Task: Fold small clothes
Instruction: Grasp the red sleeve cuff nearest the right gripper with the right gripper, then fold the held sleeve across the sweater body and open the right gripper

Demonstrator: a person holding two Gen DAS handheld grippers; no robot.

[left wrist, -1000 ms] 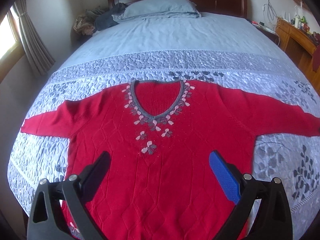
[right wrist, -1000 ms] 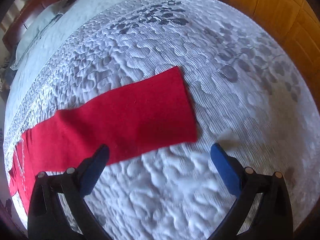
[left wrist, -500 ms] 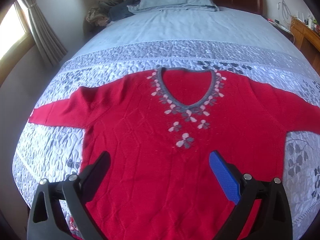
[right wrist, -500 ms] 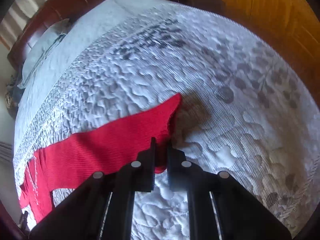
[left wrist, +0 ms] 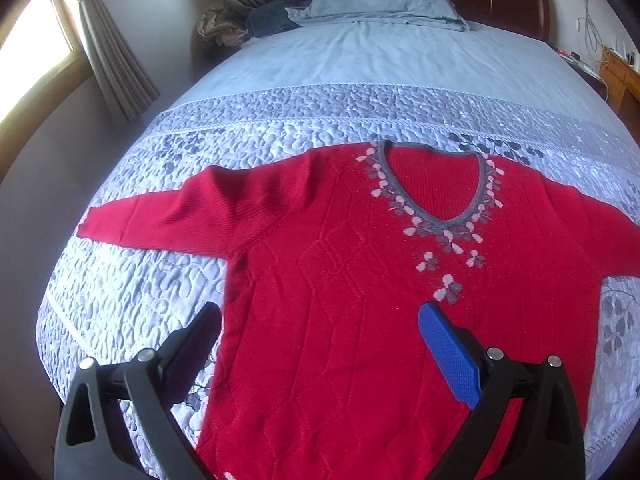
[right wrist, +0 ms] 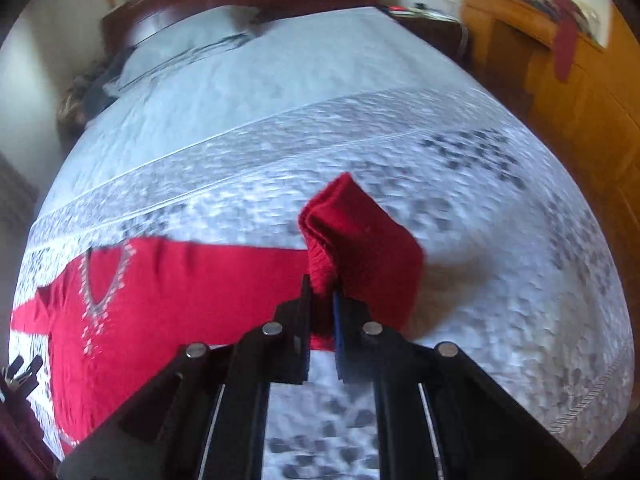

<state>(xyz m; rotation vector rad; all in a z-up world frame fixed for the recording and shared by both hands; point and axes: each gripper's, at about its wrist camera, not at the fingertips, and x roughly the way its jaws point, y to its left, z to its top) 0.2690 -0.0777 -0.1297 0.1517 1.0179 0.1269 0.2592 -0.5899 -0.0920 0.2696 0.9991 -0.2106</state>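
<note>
A red knit sweater [left wrist: 344, 288] with a grey V-neck and pink flower trim lies face up on the quilted bed, its left sleeve [left wrist: 160, 216] stretched out flat. My left gripper [left wrist: 320, 320] is open and empty, hovering above the sweater's lower body. My right gripper [right wrist: 322, 292] is shut on the cuff end of the right sleeve [right wrist: 360, 240] and holds it lifted off the quilt; the sweater body [right wrist: 160, 280] lies to its left.
The grey-blue quilt [left wrist: 168, 280] covers the bed, with a pillow [left wrist: 380, 0] and a clothes pile [left wrist: 240, 20] at the headboard. A window and curtain [left wrist: 116, 56] stand on the left. A wooden cabinet [right wrist: 560, 80] runs along the right.
My right gripper closed on the right sleeve's cuff and lifted it off the quilt. My left gripper stayed open and drifted left over the sweater.
</note>
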